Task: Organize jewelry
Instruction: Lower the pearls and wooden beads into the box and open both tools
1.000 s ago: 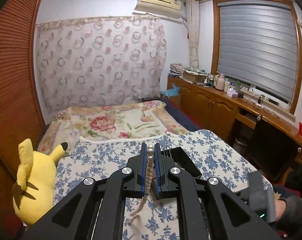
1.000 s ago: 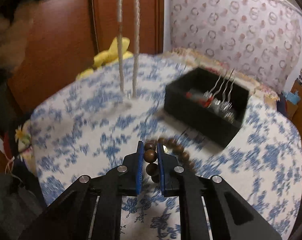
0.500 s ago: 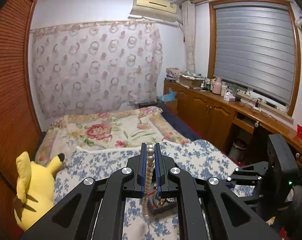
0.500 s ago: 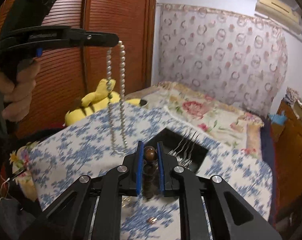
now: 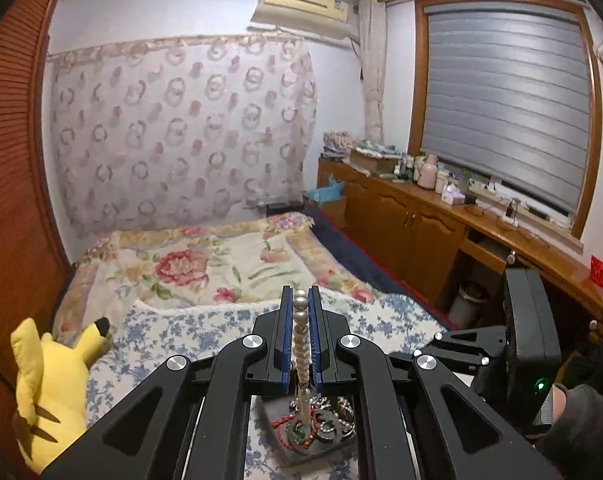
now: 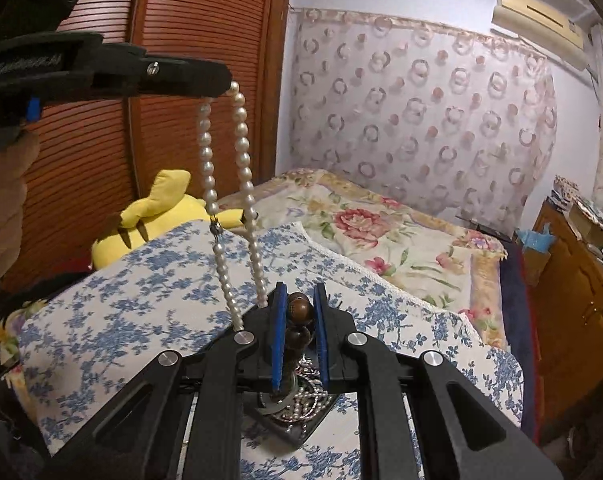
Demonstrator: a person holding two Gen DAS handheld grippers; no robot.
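Bed (image 6: 113,320), blue-floral cloth, bearing the black box (image 5: 301,450) of mixed jewelry below both tools. Your left gripper (image 5: 300,312) is level and raised, pinching the pearls (image 6: 241,152) near the loop's top; both strands hang limp, their ends running down toward the box. Expect light, slippery, swinging beads: hold between beads, not on one. Your right gripper (image 6: 297,316), level just above the box, pinches the wooden beads (image 6: 299,312), stiffer and grippier, which dangle toward the box. Lower both slowly; strands likely tangle.
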